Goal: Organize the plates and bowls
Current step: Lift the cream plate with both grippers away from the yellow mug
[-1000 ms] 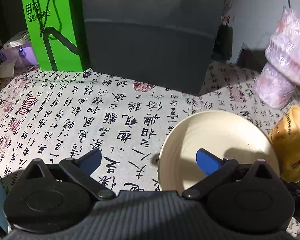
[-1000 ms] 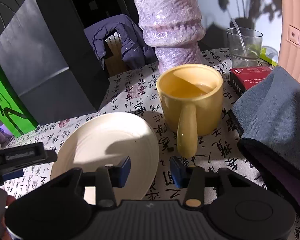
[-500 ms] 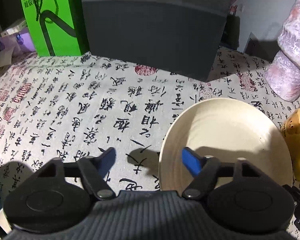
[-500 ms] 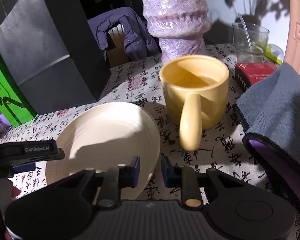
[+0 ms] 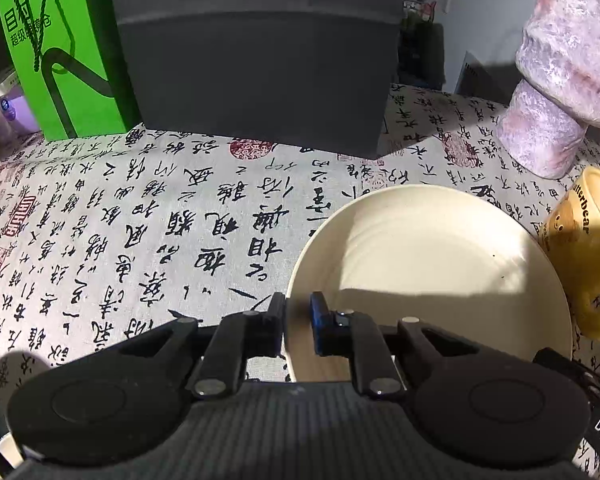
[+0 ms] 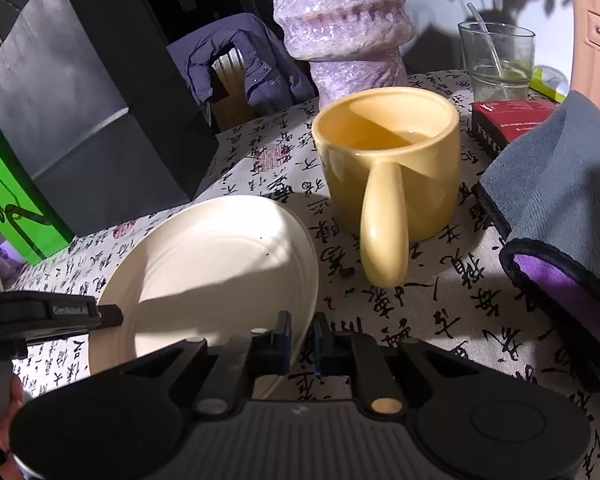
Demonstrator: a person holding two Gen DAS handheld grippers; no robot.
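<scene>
A cream plate [image 5: 420, 264] lies on the calligraphy-print tablecloth [image 5: 140, 220]. In the left wrist view my left gripper [image 5: 298, 320] is closing its jaws on the plate's left rim, which sits pinched between the blue pads. In the right wrist view the same plate [image 6: 220, 264] has its right rim between the pads of my right gripper [image 6: 302, 336], whose jaws are closing down tight on it. The left gripper [image 6: 52, 312] shows at the plate's far left edge there.
A yellow mug [image 6: 388, 160] holding liquid stands close to the plate's right side. Behind are a dark grey bag [image 5: 256, 60], a green bag [image 5: 60, 52] and a purple wrapped vase [image 5: 556, 80]. A glass [image 6: 496, 60], red box [image 6: 512, 120] and grey cloth [image 6: 552, 184] lie right.
Both grippers went from wide apart to pinched on opposite rims of the plate. Neither hand has shifted much.
</scene>
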